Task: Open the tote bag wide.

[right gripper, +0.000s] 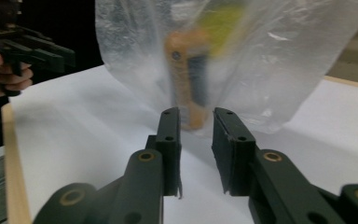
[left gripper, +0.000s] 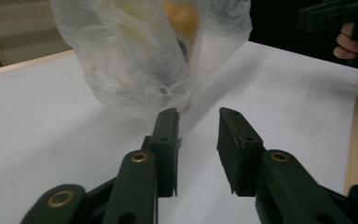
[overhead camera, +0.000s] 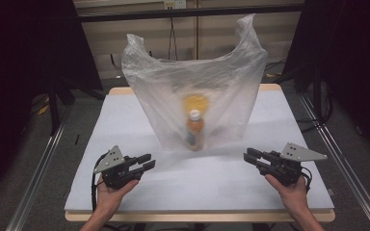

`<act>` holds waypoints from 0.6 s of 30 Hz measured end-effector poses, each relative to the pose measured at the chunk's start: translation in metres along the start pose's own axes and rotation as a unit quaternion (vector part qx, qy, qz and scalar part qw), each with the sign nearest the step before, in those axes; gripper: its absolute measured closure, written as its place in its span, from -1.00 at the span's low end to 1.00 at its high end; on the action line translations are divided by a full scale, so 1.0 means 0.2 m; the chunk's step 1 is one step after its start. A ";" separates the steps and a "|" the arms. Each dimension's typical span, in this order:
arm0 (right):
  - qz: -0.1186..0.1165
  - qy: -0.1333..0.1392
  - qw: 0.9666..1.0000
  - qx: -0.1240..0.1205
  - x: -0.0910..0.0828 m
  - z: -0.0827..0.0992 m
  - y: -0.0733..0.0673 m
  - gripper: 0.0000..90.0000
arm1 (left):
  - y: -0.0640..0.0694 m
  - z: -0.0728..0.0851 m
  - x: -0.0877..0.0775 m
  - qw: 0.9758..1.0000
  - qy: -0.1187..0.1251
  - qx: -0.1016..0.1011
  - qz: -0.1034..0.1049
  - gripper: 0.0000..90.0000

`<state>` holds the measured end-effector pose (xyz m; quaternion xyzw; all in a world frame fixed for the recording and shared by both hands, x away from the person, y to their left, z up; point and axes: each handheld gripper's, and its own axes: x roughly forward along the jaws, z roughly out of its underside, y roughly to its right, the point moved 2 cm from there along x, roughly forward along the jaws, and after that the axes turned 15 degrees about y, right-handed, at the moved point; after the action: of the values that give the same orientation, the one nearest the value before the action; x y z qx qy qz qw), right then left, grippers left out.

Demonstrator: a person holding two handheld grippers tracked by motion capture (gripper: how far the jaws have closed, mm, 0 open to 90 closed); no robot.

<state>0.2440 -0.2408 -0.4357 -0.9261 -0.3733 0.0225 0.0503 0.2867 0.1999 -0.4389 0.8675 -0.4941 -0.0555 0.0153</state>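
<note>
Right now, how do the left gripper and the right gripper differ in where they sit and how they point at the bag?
The left gripper sits left of the plastic bag and points right; the right gripper sits on the opposite side and points left. The left gripper's view faces the bag's crumpled lower corner; the right gripper's view faces the orange bottle inside. Both rest low over the white table, jaws narrowly apart, holding nothing.

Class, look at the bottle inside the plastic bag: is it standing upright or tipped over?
Upright. The bottle stands cap-up inside the bag, base on the table.
</note>
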 end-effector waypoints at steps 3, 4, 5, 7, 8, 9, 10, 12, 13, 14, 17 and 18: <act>-0.018 -0.011 1.000 0.007 0.03 -0.02 -0.01 0.78 | 0.00 -0.02 0.01 1.000 0.006 -0.007 0.011 0.66; -0.023 -0.012 1.000 0.006 0.04 -0.03 -0.01 0.85 | 0.00 -0.03 0.02 1.000 0.006 -0.008 0.002 0.66; -0.023 -0.015 1.000 0.005 0.05 -0.03 -0.01 0.92 | -0.01 -0.03 0.02 1.000 0.007 -0.011 0.014 0.69; -0.018 -0.026 0.999 0.002 0.07 -0.05 -0.01 1.00 | -0.01 -0.05 0.04 1.000 0.006 -0.023 0.018 0.79; -0.024 -0.027 0.999 0.004 0.08 -0.06 0.00 1.00 | -0.02 -0.06 0.05 1.000 0.003 -0.023 0.021 0.88; -0.026 -0.026 0.999 0.013 0.10 -0.07 0.00 1.00 | -0.02 -0.06 0.05 1.000 0.002 -0.021 0.021 0.93; -0.025 -0.027 0.999 0.014 0.10 -0.08 0.01 1.00 | -0.02 -0.07 0.06 1.000 0.003 -0.021 0.021 0.98; -0.028 -0.027 0.999 0.017 0.12 -0.08 0.01 1.00 | -0.02 -0.08 0.07 1.000 0.005 -0.022 0.021 1.00; -0.035 -0.027 0.999 0.021 0.15 -0.10 0.01 1.00 | -0.02 -0.10 0.08 1.000 0.003 -0.020 0.023 1.00; -0.036 -0.027 0.999 0.020 0.16 -0.11 0.01 1.00 | -0.02 -0.11 0.08 0.999 0.003 -0.019 0.025 1.00; -0.045 -0.026 0.998 0.022 0.19 -0.15 0.01 1.00 | -0.01 -0.15 0.11 0.999 0.005 -0.011 0.030 1.00; -0.048 -0.024 0.998 0.025 0.21 -0.16 0.01 1.00 | -0.01 -0.15 0.11 0.999 0.006 -0.012 0.034 1.00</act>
<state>0.2779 -0.2167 -0.4035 -0.9047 -0.4179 0.0517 0.0652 0.3029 0.1805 -0.4102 0.8504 -0.5224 -0.0554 0.0310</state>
